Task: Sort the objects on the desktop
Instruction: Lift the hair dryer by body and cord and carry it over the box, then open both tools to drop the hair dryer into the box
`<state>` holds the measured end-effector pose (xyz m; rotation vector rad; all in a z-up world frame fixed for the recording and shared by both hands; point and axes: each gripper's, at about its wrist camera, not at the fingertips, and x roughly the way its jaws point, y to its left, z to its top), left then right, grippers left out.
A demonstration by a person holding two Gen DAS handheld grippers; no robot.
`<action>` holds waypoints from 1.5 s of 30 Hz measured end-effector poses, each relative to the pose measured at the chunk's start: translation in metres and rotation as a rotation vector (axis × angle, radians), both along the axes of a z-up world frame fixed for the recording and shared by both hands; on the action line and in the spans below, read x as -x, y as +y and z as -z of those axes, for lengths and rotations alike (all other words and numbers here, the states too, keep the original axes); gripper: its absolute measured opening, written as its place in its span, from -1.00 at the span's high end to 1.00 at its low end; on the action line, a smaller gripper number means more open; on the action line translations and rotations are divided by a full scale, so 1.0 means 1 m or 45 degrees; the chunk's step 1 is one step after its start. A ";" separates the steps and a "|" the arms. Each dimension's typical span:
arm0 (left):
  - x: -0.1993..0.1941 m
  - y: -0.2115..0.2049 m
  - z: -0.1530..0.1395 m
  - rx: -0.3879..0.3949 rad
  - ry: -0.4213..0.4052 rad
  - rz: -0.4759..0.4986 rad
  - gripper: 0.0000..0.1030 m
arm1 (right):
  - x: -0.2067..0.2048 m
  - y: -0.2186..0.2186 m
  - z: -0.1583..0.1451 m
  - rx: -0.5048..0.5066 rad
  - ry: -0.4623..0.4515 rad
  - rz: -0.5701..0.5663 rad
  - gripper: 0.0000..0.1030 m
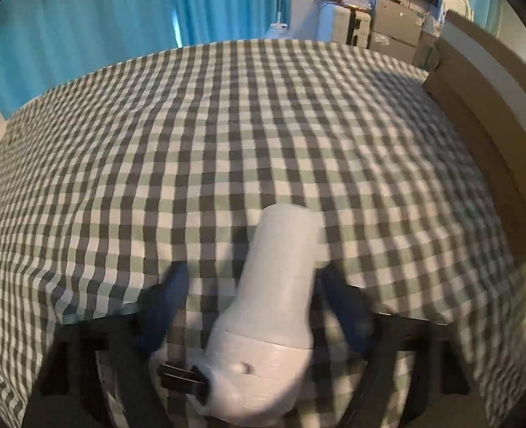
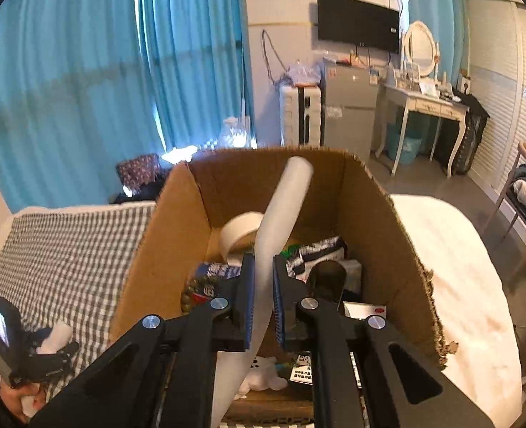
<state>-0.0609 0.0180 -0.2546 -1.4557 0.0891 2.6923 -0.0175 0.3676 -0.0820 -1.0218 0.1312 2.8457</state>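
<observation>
In the right wrist view the right gripper (image 2: 263,285) sits low in the centre of the frame, its blue-padded jaws drawn narrow and clamped on a long white tube (image 2: 280,214) that slants from the bottom centre up to the upper middle; the tube's upper end stands over the open cardboard box (image 2: 380,235), which fills the middle of the frame; inside the box lie a roll of white tape (image 2: 240,232) at left of centre, a string of dark beads (image 2: 188,294) lower left, and crumpled packets at right. In the left wrist view the left gripper (image 1: 254,285) points down at the checked cloth (image 1: 227,135); a white handheld device (image 1: 273,303) lies between its half-open jaws at bottom centre, the right finger against it, the left one apart; blur hides whether it is gripped.
</observation>
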 end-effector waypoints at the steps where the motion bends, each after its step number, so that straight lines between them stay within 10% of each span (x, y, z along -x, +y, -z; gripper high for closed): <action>1: 0.000 0.002 -0.005 -0.006 0.006 0.007 0.30 | 0.000 0.001 0.001 -0.009 -0.005 0.009 0.68; 5: 0.008 0.009 -0.027 -0.016 0.038 0.040 0.38 | 0.002 0.005 0.004 -0.010 -0.016 0.021 0.60; 9: 0.011 0.032 -0.063 -0.025 0.138 0.106 0.38 | -0.006 0.010 -0.002 -0.021 0.048 0.053 -0.23; 27: 0.016 0.186 -0.273 -0.329 0.543 0.521 0.38 | -0.041 0.038 -0.041 -0.005 0.194 0.178 -0.67; 36: 0.044 0.277 -0.252 -0.318 0.464 0.627 0.33 | -0.059 0.058 -0.043 -0.021 0.174 0.233 -0.73; 38: 0.050 0.285 -0.241 -0.294 0.422 0.617 -0.14 | -0.060 0.063 -0.040 -0.022 0.158 0.236 -0.73; 45: 0.042 0.260 -0.230 -0.323 0.446 0.549 -0.53 | -0.066 0.073 -0.039 0.029 0.169 0.246 -0.73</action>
